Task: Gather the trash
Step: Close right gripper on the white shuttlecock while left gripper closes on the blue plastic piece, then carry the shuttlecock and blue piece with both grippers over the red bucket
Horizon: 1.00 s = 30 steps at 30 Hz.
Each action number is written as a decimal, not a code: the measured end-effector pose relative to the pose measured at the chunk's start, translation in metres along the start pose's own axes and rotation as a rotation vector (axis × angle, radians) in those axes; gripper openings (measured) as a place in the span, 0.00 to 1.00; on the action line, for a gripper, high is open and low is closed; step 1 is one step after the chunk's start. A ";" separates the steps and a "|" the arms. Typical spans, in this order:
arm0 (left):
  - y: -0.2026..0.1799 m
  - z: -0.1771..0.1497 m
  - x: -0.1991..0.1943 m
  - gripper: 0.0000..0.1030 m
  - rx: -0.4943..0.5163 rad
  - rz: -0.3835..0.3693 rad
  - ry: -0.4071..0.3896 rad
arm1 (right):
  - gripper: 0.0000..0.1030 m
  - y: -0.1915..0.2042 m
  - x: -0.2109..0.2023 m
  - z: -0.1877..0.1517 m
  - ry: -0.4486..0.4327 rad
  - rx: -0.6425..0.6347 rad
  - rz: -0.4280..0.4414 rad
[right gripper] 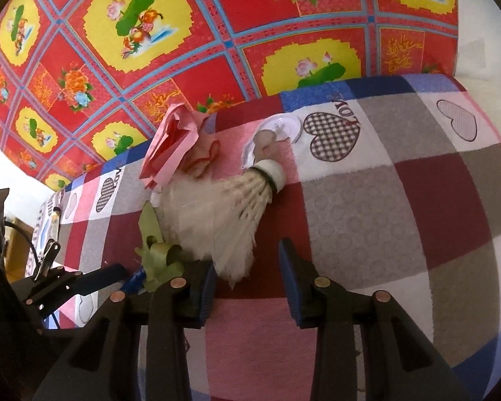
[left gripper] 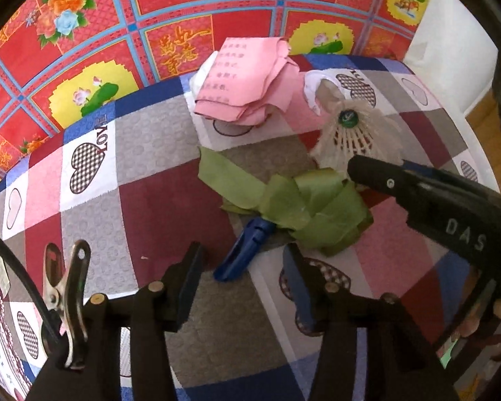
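Note:
On the patchwork cloth (left gripper: pixel 163 200), a blue plastic clip (left gripper: pixel 240 250) lies just ahead of my left gripper (left gripper: pixel 243 270), which is open, with the clip's near end between the fingertips. A crumpled green tape (left gripper: pixel 300 207) covers the clip's far end. Beyond it lie a folded pink paper (left gripper: pixel 247 80) and a white shuttlecock (left gripper: pixel 354 133). My right gripper (right gripper: pixel 248 277) is open, and the feather end of the shuttlecock (right gripper: pixel 223 214) reaches in between its fingertips. One right finger (left gripper: pixel 384 180) shows beside the green tape.
A clear plastic lid (right gripper: pixel 277 133) and a red loop (right gripper: pixel 207 160) lie near the pink paper (right gripper: pixel 173 143). A red floral sheet (right gripper: pixel 183 50) hangs behind the table's far edge. The cloth to the right (right gripper: pixel 417 200) is bare. A metal clip (left gripper: pixel 66 284) hangs on a cable at the left.

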State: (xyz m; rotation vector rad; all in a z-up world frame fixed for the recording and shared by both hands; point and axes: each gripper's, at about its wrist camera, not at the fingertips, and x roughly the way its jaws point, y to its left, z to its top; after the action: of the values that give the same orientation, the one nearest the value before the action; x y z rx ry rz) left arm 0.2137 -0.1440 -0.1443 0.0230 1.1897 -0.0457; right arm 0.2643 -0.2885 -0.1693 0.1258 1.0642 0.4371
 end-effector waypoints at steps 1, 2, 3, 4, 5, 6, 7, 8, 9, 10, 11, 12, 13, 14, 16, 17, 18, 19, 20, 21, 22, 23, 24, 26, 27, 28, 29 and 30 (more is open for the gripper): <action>0.000 0.000 0.001 0.51 -0.008 0.000 -0.006 | 0.35 0.000 0.000 0.000 0.001 -0.001 -0.002; 0.001 0.001 0.001 0.51 -0.014 0.001 -0.008 | 0.34 0.000 0.000 0.001 0.002 -0.002 -0.006; 0.001 0.001 0.001 0.51 -0.021 0.003 -0.009 | 0.27 0.000 0.000 0.000 0.002 -0.001 -0.017; 0.001 0.002 0.002 0.51 -0.026 0.005 -0.011 | 0.22 -0.001 -0.001 0.000 0.001 0.002 -0.022; 0.001 0.002 0.003 0.51 -0.036 0.006 -0.015 | 0.15 -0.002 -0.001 -0.001 0.002 0.005 -0.027; 0.002 0.002 0.003 0.51 -0.043 0.009 -0.020 | 0.13 -0.004 -0.001 -0.001 0.004 0.013 -0.037; 0.001 0.001 0.003 0.51 -0.044 0.014 -0.025 | 0.11 -0.006 -0.002 -0.003 0.004 0.021 -0.043; 0.001 0.002 0.004 0.51 -0.046 0.016 -0.029 | 0.09 -0.007 -0.004 -0.003 0.002 0.026 -0.042; 0.002 0.001 0.004 0.51 -0.048 0.014 -0.035 | 0.07 -0.008 -0.006 -0.004 -0.003 0.027 -0.042; 0.003 0.000 0.003 0.50 -0.048 0.011 -0.040 | 0.07 -0.009 -0.009 -0.005 -0.010 0.026 -0.043; 0.003 -0.001 0.003 0.49 -0.048 0.008 -0.049 | 0.06 -0.010 -0.012 -0.006 -0.015 0.027 -0.043; 0.004 -0.004 0.002 0.47 -0.048 0.009 -0.055 | 0.05 -0.011 -0.015 -0.007 -0.023 0.030 -0.041; 0.004 -0.005 0.002 0.44 -0.049 0.008 -0.064 | 0.05 -0.012 -0.019 -0.008 -0.030 0.030 -0.043; 0.005 -0.006 0.001 0.37 -0.049 0.004 -0.075 | 0.05 -0.012 -0.022 -0.009 -0.036 0.030 -0.046; 0.007 -0.009 -0.001 0.31 -0.049 0.002 -0.091 | 0.05 -0.013 -0.030 -0.011 -0.051 0.032 -0.059; 0.008 -0.010 -0.001 0.27 -0.048 0.003 -0.104 | 0.05 -0.014 -0.035 -0.012 -0.058 0.034 -0.063; 0.010 -0.012 -0.002 0.23 -0.048 0.002 -0.112 | 0.05 -0.014 -0.039 -0.014 -0.066 0.037 -0.062; 0.013 -0.013 -0.004 0.21 -0.051 -0.004 -0.118 | 0.05 -0.015 -0.044 -0.015 -0.073 0.041 -0.059; 0.015 -0.014 -0.004 0.18 -0.059 -0.009 -0.124 | 0.05 -0.015 -0.047 -0.017 -0.078 0.043 -0.057; 0.017 -0.015 -0.005 0.15 -0.066 -0.012 -0.127 | 0.05 -0.014 -0.051 -0.019 -0.084 0.045 -0.054; 0.018 -0.014 -0.005 0.15 -0.075 -0.021 -0.127 | 0.05 -0.014 -0.054 -0.021 -0.090 0.046 -0.053; 0.022 -0.015 -0.007 0.15 -0.093 -0.043 -0.119 | 0.05 -0.013 -0.057 -0.022 -0.094 0.047 -0.053; 0.024 -0.016 -0.008 0.15 -0.111 -0.063 -0.111 | 0.05 -0.012 -0.060 -0.023 -0.097 0.047 -0.055; 0.028 -0.017 -0.012 0.15 -0.148 -0.101 -0.107 | 0.05 -0.010 -0.066 -0.026 -0.105 0.048 -0.060; 0.030 -0.019 -0.016 0.15 -0.159 -0.110 -0.110 | 0.05 -0.009 -0.070 -0.027 -0.112 0.051 -0.059; 0.032 -0.020 -0.019 0.15 -0.164 -0.118 -0.113 | 0.05 -0.008 -0.073 -0.029 -0.120 0.053 -0.059; 0.034 -0.022 -0.024 0.15 -0.171 -0.131 -0.119 | 0.05 -0.007 -0.077 -0.031 -0.128 0.054 -0.059; 0.035 -0.025 -0.029 0.15 -0.179 -0.145 -0.123 | 0.04 -0.006 -0.081 -0.033 -0.136 0.056 -0.057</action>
State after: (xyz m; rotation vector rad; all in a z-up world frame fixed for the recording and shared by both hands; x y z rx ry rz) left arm 0.1820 -0.1069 -0.1270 -0.2205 1.0668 -0.0668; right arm 0.2042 -0.3305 -0.1211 0.1726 0.9441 0.3424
